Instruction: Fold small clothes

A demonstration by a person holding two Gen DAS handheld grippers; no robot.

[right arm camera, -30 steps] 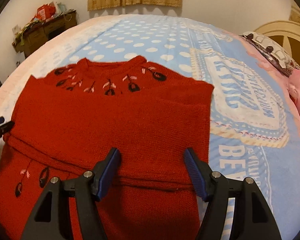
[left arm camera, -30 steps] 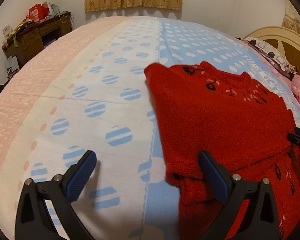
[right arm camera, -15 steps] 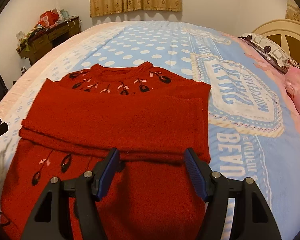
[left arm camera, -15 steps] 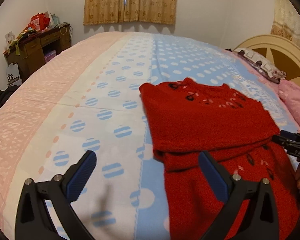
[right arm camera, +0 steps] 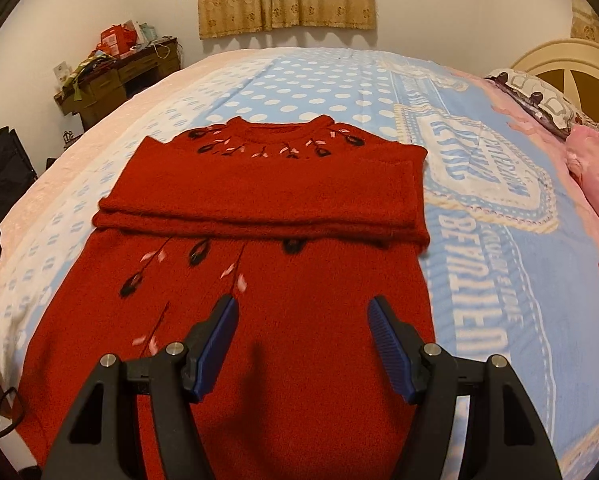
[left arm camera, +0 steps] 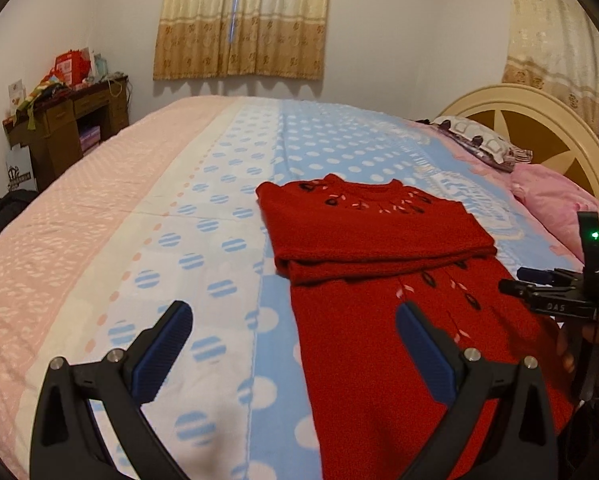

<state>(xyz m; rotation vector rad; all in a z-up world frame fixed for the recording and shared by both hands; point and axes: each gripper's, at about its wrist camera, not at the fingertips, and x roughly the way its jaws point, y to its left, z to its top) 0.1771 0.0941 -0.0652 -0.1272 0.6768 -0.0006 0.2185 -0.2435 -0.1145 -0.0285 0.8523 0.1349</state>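
The red sweater (right arm camera: 259, 280) lies flat on the bed (left arm camera: 99, 240), its neck end away from the person and its hem nearest the cameras. Both sleeves look to be already turned in: a thick doubled band of red knit runs straight across the chest just below the embroidered neckline (the right-hand cuff end shows as a squared flap in the right wrist view). That would put the task somewhere near the middle. The lower body of the sweater is spread out in a single layer, so the lengthwise fold, hem up toward the collar, appears to be what is left, perhaps followed by a final tidy. The right gripper (right arm camera: 301, 342) hovers over the lower part of the sweater with its jaws moderately apart and nothing between the pads. The left gripper (left arm camera: 295, 350) stands wider open, also empty, straddling the sweater's left edge, one finger above the blanket and the other above the knit. Neither one touches the fabric as far as can be seen, so the next grasp, probably at the hem corners, has not begun.
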